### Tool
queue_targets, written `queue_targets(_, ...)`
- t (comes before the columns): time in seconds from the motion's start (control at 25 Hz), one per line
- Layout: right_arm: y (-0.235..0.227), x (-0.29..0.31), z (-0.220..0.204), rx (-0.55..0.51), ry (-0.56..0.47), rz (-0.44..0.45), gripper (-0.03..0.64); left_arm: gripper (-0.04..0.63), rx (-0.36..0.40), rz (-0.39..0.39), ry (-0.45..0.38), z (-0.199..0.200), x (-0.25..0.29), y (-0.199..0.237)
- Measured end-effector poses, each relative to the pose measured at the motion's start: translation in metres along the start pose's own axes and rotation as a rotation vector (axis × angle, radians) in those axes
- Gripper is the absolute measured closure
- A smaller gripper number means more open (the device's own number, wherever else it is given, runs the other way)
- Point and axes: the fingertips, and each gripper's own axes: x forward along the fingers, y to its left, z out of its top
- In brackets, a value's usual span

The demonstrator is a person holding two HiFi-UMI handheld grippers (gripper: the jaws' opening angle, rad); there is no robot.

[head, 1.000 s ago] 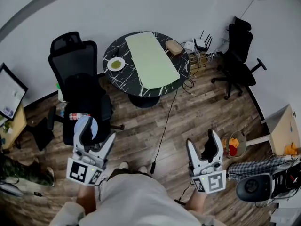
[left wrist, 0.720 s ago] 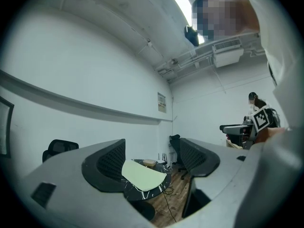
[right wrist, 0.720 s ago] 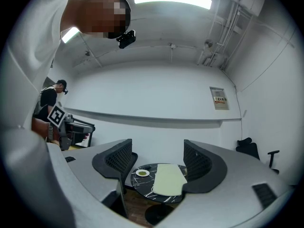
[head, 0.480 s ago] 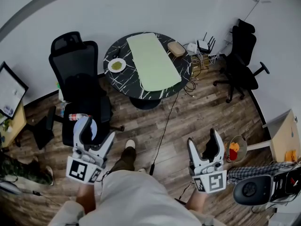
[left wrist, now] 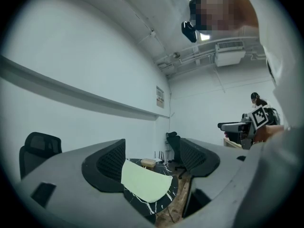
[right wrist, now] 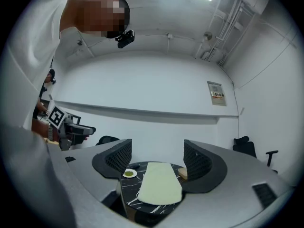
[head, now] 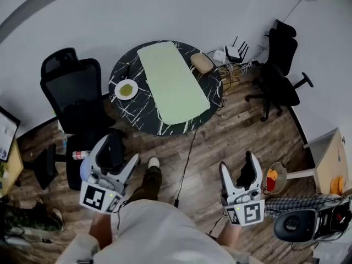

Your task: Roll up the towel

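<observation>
Towel [head: 172,89], pale green and unrolled, lies flat along the middle of a round black bench [head: 132,110] veined with white. Its far end is close to the wall side and its rounded near end reaches the rim nearest the person. On the bench to the left of the towel sits a small white plate [head: 126,89] holding something green, apart from the cloth. A tan block-like object [head: 202,62] rests by the rim to the right of the towel.

Both claws are held low in front of the person's body, well apart from the bench and over the wooden floor [head: 231,131]. The left claw [head: 116,155] has its two fingers spread with nothing between them; its own view looks through the gap at the distant towel and bench. The right claw [head: 238,168] is likewise spread wide and empty, and its view frames the towel and the plate between the two ribbed pads.

A black office chair [head: 74,95] stands at the left of the bench, and a second chair [head: 278,65] stands off to the right near the wall. A dark cable [head: 187,158] trails across the floor from under the bench toward the person, whose shoe [head: 153,162] shows just above the pale trousers.
</observation>
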Motion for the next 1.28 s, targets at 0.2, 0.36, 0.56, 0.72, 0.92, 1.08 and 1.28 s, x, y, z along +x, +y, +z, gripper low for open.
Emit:
queue_targets(0.2, -0.016, 0.099, -0.010, -0.028, 0.050, -0.015, 0.316, 0.261, -0.032, -0.032, 0.014, -0.012, 0.078, 0.065)
queue_targets(0.36, -0.026, 0.166, -0.011, -0.047, 0.073, -0.011, 0.316, 0.261, -0.063, -0.035, 0.067, -0.027, 0.124, 0.110)
queue_targets(0.56, -0.035, 0.212, -0.035, -0.079, 0.164, 0.036, 0.316, 0.261, -0.053, -0.088, 0.157, -0.052, 0.163, 0.124)
queue_targets(0.72, -0.043, 0.240, -0.061, -0.118, 0.242, 0.111, 0.316, 0.261, -0.067, -0.109, 0.222, -0.071, 0.186, 0.120)
queue_targets(0.92, -0.060, 0.272, -0.091, -0.105, 0.279, 0.222, 0.316, 0.261, -0.082, -0.037, 0.263, -0.088, 0.205, 0.118)
queue_targets(1.08, -0.077, 0.296, -0.104, -0.097, 0.279, 0.321, 0.316, 0.261, -0.110, 0.043, 0.285, -0.096, 0.219, 0.112)
queue_targets(1.28, -0.098, 0.304, -0.159, -0.168, 0.406, 0.450, 0.316, 0.261, -0.103, 0.070, 0.365, -0.127, 0.233, 0.097)
